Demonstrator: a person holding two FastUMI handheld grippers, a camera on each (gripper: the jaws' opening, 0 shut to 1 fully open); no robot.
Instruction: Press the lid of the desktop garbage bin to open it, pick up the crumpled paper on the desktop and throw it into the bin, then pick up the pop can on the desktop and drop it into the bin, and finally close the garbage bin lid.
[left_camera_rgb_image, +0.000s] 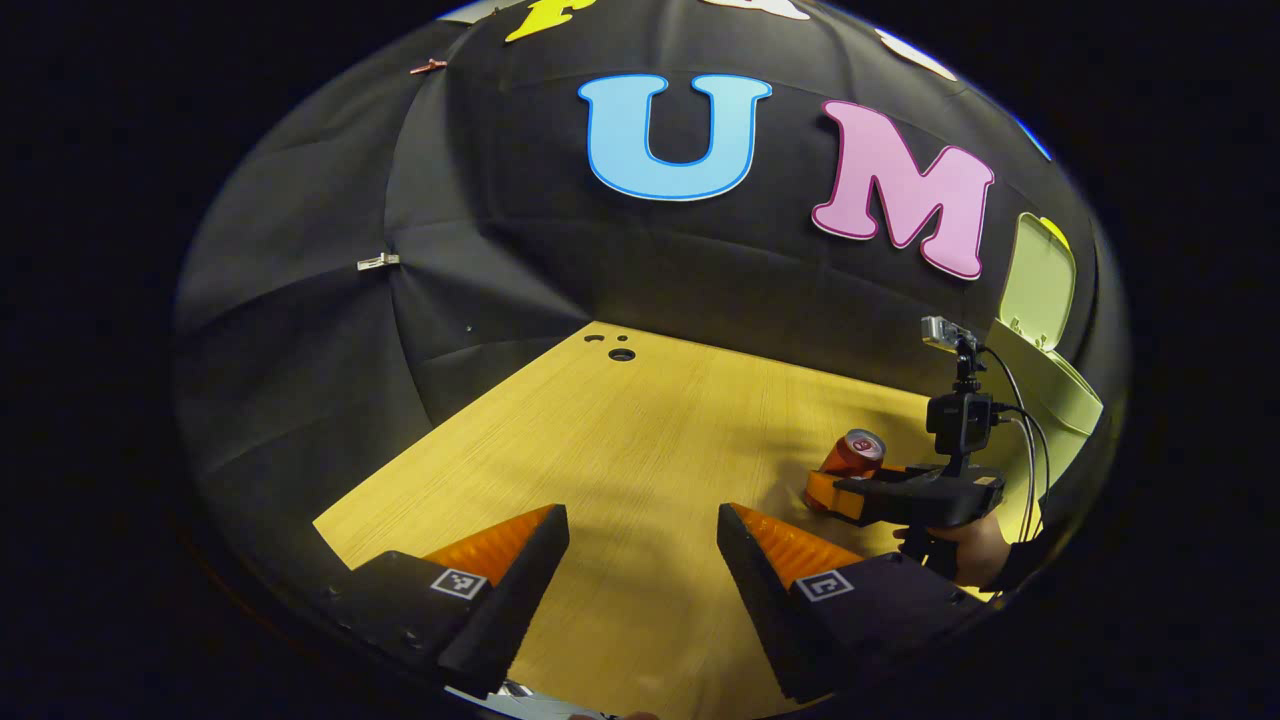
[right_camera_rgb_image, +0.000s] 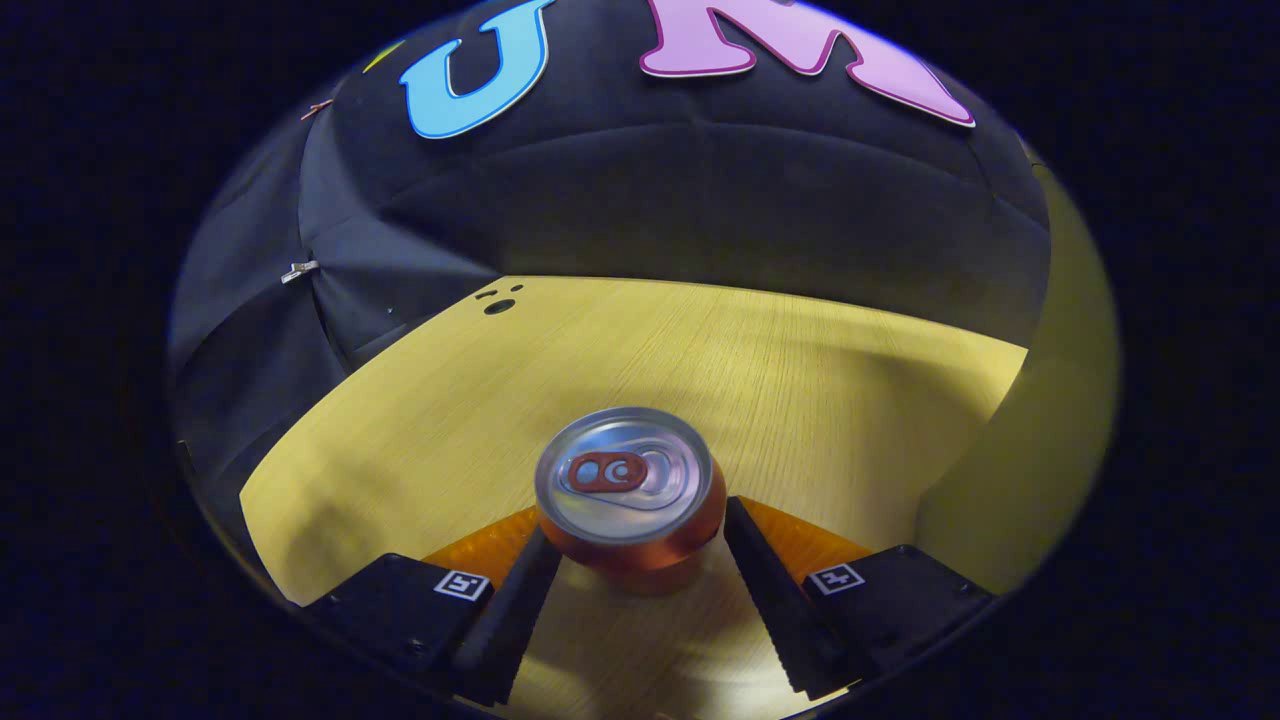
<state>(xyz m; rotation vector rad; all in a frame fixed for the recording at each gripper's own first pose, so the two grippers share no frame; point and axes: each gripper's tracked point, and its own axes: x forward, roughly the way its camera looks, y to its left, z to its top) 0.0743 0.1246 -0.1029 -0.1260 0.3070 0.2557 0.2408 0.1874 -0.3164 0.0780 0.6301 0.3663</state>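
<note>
While I hold the right gripper (right_camera_rgb_image: 630, 575) low over the desk (right_camera_rgb_image: 800, 370), the can (right_camera_rgb_image: 628, 490) stands upright between its fingers (right_camera_rgb_image: 520, 600), which flank it on both sides. They look close to the can's wall, perhaps just touching, but I cannot tell whether both press on it, so I do not count it as gripped. My left gripper (left_camera_rgb_image: 640, 580) hangs idle over bare desk, fingers wide apart with nothing between them.

Farther off in the left gripper view I see the right gripper (left_camera_rgb_image: 835, 495) at the can (left_camera_rgb_image: 852, 458), with the hand (left_camera_rgb_image: 965, 550) behind it. Beyond that, near the wall, stands the bin (left_camera_rgb_image: 1050, 395) with its lid (left_camera_rgb_image: 1038, 285) tipped up and open. In the right gripper view the pale bulk just to the right of the can is most likely the bin's side (right_camera_rgb_image: 1040, 420).

I see no crumpled paper on the desk, so I judge that step done and the can pickup to be the one in hand. Next I need a firm squeeze on the can's middle, a straight lift high enough to clear the bin's rim, a short carry right, then release over the opening. A thin can may slip or dent, so I would close gently. The lid closes last.
</note>
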